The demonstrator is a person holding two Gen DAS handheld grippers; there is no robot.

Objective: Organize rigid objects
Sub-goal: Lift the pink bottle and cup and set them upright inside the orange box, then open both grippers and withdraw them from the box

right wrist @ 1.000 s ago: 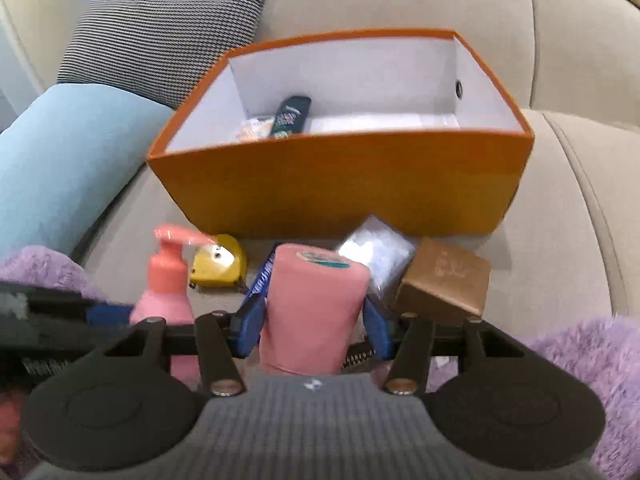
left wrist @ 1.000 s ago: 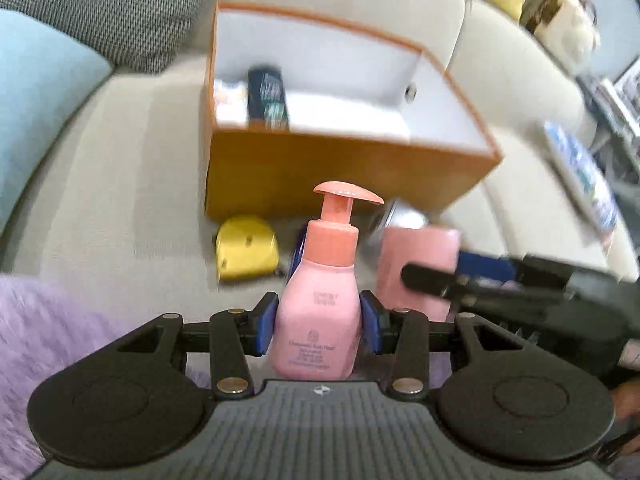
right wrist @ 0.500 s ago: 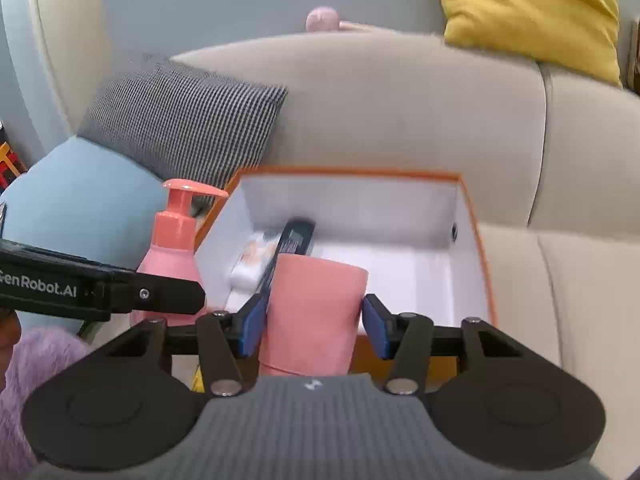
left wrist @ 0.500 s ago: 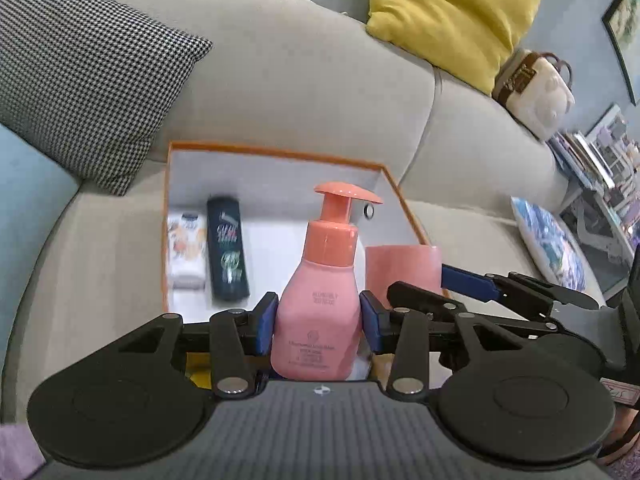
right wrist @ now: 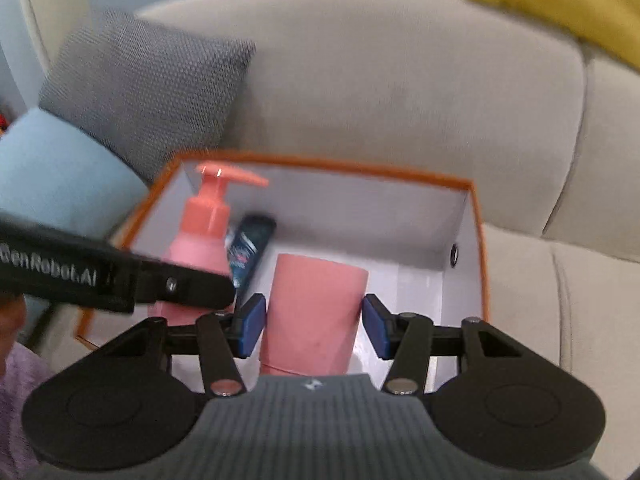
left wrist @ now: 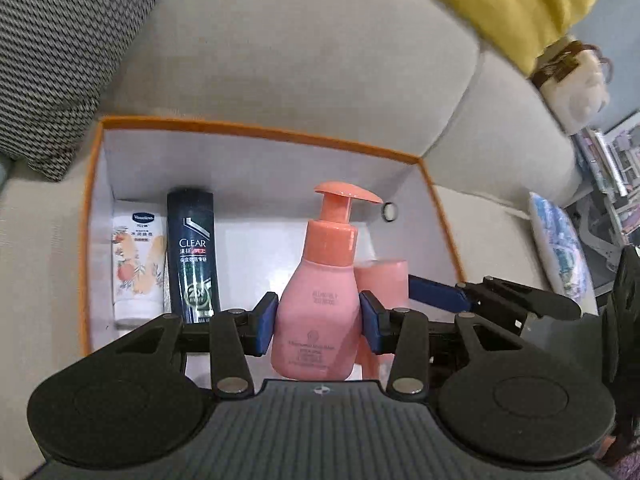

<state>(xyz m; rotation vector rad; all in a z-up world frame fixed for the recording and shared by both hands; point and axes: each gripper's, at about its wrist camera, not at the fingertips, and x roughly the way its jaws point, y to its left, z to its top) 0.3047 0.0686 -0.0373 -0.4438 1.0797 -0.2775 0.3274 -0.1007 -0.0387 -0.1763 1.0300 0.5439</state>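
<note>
My left gripper (left wrist: 318, 322) is shut on a pink pump bottle (left wrist: 320, 300), held upright over the open orange box (left wrist: 260, 132) with its white inside. Right beside it, my right gripper (right wrist: 314, 330) is shut on a pink cylinder (right wrist: 312, 312), also above the box; the cylinder (left wrist: 384, 280) shows behind the bottle in the left wrist view. The pump bottle (right wrist: 204, 236) and the left gripper's arm cross the left of the right wrist view. A dark shampoo bottle (left wrist: 194, 256) and a white lotion tube (left wrist: 138, 264) lie along the box's left wall.
The box sits on a beige sofa seat (left wrist: 36, 260) against the backrest (left wrist: 300, 48). A houndstooth cushion (left wrist: 60, 40) and a light blue cushion (right wrist: 52, 184) lie to the left, a yellow cushion (left wrist: 508, 4) at the upper right, a patterned cushion (left wrist: 560, 248) to the right.
Both grippers have carried their pink items forward from the sofa seat in front of the box to above its inside. The loose items in front of the box have dropped out of view.
</note>
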